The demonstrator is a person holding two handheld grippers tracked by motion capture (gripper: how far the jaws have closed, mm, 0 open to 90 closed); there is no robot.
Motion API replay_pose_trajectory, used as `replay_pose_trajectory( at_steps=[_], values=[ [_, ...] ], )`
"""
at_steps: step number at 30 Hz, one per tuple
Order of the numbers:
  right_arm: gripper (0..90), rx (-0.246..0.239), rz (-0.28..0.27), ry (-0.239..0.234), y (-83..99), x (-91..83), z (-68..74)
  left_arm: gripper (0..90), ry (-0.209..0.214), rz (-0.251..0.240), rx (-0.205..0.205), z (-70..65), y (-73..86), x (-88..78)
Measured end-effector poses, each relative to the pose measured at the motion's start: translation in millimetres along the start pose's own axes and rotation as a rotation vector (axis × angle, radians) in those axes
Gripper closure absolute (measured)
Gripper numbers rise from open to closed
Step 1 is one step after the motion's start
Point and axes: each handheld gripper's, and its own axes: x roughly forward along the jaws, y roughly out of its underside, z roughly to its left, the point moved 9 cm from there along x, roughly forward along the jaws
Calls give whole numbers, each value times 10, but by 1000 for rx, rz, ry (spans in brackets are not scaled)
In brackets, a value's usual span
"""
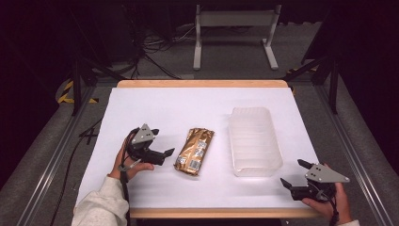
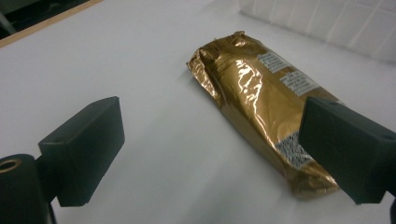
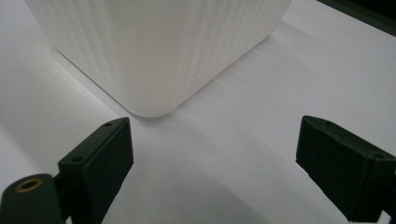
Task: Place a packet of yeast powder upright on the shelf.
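The left gripper (image 1: 160, 143) sits low over the left part of the worktop (image 1: 155, 103), held in the person's left hand (image 1: 126, 162), a pale sleeve (image 1: 101, 205) behind it. Its fingers (image 2: 84, 149) are spread wide apart and grasp nothing.

Just beyond those fingers, toward their right side, lies a gold foil packet (image 1: 195, 150). In the left gripper view the packet (image 2: 261, 107) is long and pillow-shaped, glossy and crinkled, with a crimped seam at its far end; its near end sits behind the right finger. It lies flat on the worktop, and whether that finger touches it cannot be told. White label patches with dark print run along its upper face, too small and blurred to read.

Further right stands a translucent white tub (image 1: 254, 140), rectangular with rounded corners and fine ribbed walls, well apart from the left fingers and near the right ones. In the right gripper view a rounded corner of the tub (image 3: 159, 51) stands just ahead of the gap between the fingers (image 3: 100, 163).

The right gripper (image 1: 295, 173) rests at the near right corner in the right hand (image 1: 329, 202), fingers released and wide, empty.

The worktop is covered in plain white with a wooden edge (image 1: 202, 83). Around it are grey carpet, black cables (image 1: 150, 52), dark metal rails (image 1: 51, 165) and a pale frame stand (image 1: 235, 33) in a dim room.
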Motion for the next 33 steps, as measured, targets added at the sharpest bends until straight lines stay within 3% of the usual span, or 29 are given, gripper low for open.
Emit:
replay_pose_trajectory(
  at_steps=[4,10,12,14,19,20,25,29,33],
  values=[
    [116,0,0,1,2,-6,-5,77,42,16,-24,-6,-93,178],
    [116,-1,5,-1,10,-1,-1,75,69,26,-54,-4,-190,370],
    [116,-1,8,-2,15,1,1,75,86,33,-82,-10,-232,451],
    [116,-3,8,-1,16,3,2,77,78,41,-87,-9,-269,551],
    [116,-5,12,-1,21,8,7,77,104,58,-143,-19,-317,712],
    [116,-6,14,-1,25,9,7,78,120,58,-170,-34,-349,777],
    [116,-4,13,-3,26,0,7,111,113,94,-186,-36,-334,910],
    [116,0,13,-1,34,-7,-3,111,129,141,-244,-19,-306,1030],
    [115,-1,16,0,35,-6,-3,112,139,182,-266,-17,-283,1120]
  ],
)
